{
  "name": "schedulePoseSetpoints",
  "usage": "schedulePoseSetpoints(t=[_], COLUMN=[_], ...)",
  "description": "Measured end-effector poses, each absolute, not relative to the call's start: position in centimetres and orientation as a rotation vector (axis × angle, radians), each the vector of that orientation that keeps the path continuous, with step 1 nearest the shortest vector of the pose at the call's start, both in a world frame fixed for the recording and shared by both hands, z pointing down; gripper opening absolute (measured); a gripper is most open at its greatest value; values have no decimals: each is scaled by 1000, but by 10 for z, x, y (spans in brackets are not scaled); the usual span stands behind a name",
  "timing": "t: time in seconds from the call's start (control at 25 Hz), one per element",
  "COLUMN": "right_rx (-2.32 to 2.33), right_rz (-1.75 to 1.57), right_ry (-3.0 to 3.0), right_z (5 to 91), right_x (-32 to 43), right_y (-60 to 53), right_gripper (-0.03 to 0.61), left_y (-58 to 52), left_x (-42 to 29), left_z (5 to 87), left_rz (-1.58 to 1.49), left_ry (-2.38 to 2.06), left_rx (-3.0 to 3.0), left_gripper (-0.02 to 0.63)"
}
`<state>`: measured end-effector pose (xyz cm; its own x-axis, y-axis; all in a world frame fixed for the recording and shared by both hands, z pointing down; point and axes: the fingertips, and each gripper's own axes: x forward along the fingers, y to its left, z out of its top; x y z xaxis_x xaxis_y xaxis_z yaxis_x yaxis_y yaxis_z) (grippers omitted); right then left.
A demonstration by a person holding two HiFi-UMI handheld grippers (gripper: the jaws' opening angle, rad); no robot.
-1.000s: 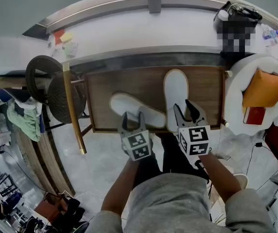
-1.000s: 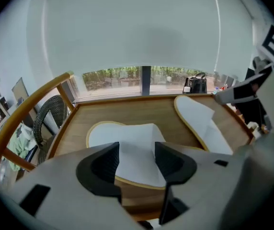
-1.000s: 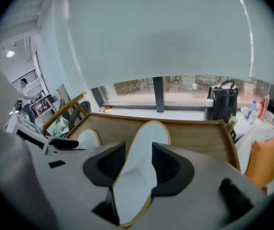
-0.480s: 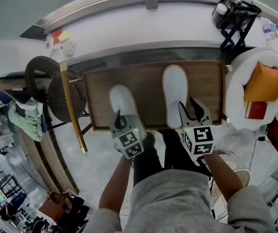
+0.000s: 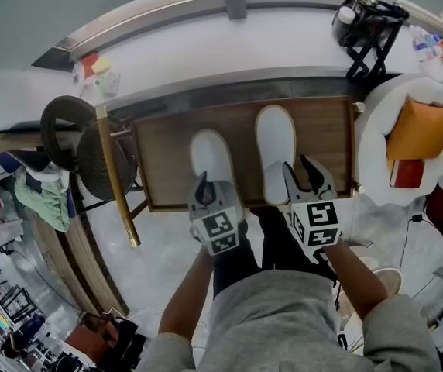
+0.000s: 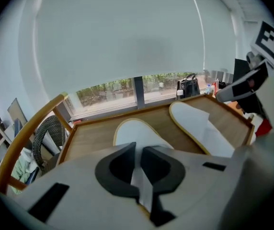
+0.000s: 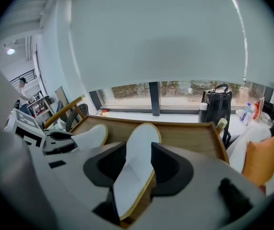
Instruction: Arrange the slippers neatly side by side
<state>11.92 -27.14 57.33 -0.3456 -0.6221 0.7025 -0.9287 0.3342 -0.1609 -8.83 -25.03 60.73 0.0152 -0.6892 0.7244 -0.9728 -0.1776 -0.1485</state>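
Observation:
Two white slippers lie on a wooden tray table. My left gripper is shut on the heel end of the left slipper, with a thin white fold of it pinched between the jaws. This slipper points away from me, roughly parallel to the right slipper. My right gripper is open at the table's front edge. In the right gripper view the right slipper's heel end lies in the wide gap between its jaws. Whether they touch it I cannot tell.
A wicker chair with a wooden frame stands to the left of the table. To the right is a white armchair with an orange cushion. A black bag sits on the window ledge beyond. The person's legs are under the table's front edge.
The left jaws have shut on the left slipper. It has swung from lying slantwise to pointing away, beside the right slipper. The right gripper and right slipper have stayed put.

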Motion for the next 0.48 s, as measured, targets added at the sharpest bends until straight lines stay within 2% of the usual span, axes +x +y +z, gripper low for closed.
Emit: schedulePoseSetpoints(t=[0.48], right_rx=[1411], right_rz=[788], right_ry=[-2042], right_z=[580], right_x=[144], right_y=[-275], right_gripper=[167], left_y=[-279], left_x=[-39], left_z=[617], left_rz=[1017], left_ry=[-1584], left_rx=[2071], left_gripper=[28])
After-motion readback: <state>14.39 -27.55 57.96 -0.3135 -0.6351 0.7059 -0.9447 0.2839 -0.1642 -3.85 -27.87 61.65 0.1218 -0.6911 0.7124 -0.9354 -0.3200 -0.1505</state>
